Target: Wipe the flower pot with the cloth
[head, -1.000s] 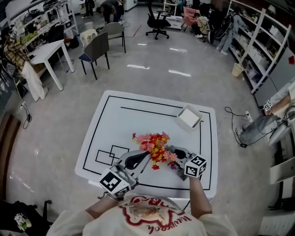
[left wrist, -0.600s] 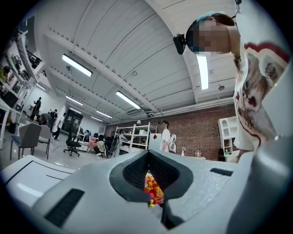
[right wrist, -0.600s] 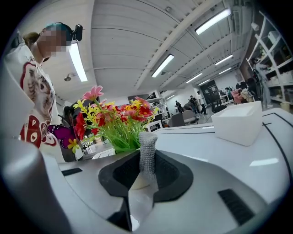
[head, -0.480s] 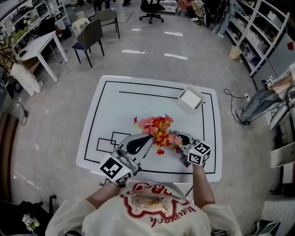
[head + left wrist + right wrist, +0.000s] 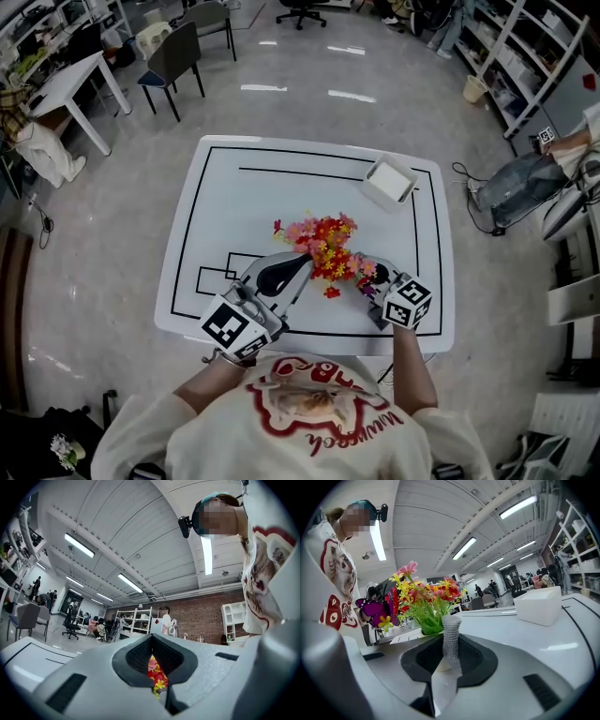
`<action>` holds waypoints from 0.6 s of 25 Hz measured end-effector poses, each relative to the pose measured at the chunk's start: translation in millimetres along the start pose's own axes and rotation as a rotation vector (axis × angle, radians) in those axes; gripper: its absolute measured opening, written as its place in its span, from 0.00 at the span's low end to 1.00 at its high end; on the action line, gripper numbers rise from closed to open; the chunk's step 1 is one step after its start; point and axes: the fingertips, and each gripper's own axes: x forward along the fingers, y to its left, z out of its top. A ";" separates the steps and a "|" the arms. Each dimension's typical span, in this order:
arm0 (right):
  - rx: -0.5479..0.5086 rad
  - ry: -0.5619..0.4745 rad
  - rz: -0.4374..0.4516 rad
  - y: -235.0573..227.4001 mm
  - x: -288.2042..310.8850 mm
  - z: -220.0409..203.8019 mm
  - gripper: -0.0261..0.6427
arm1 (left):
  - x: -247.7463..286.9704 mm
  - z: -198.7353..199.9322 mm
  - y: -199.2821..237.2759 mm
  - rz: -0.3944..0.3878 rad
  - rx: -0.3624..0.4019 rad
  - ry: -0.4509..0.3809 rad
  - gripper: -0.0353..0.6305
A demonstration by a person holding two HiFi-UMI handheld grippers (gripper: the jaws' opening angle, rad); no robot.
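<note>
— What is sitting on the big white surface (image 5: 216,216)?
— A white box (image 5: 389,181) is sitting near the far right corner. A bunch of red, pink and yellow flowers (image 5: 323,248) is standing in the middle. The pot is hiding under them, so I am not seeing it.
— What is the left gripper (image 5: 300,263) doing?
— It is pointing at the flowers from the near left, just beside them. Its jaws are pressing together and holding nothing. A bit of the flowers is peeking through the little gap.
— And the right gripper (image 5: 368,279)?
— It is pointing in from the near right, close to the flowers. Its jaws are squeezing a gray bumpy cloth (image 5: 451,637), which is sticking up between them.
— Anything smaller?
— A purple butterfly (image 5: 370,607) is sitting at the side of the flowers.
</note>
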 end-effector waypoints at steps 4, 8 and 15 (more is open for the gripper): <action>0.018 -0.010 -0.017 3.5 -2.4 -0.2 0.15 | -1.3 1.5 -0.8 -0.009 -0.004 -0.004 0.06; 0.024 -0.010 -0.025 7.6 -2.5 -1.8 0.15 | -2.8 2.3 -1.4 -0.015 -0.005 -0.008 0.06; 0.037 -0.005 -0.045 9.6 -2.6 -5.1 0.15 | -2.6 1.8 -0.3 -0.017 -0.006 -0.015 0.06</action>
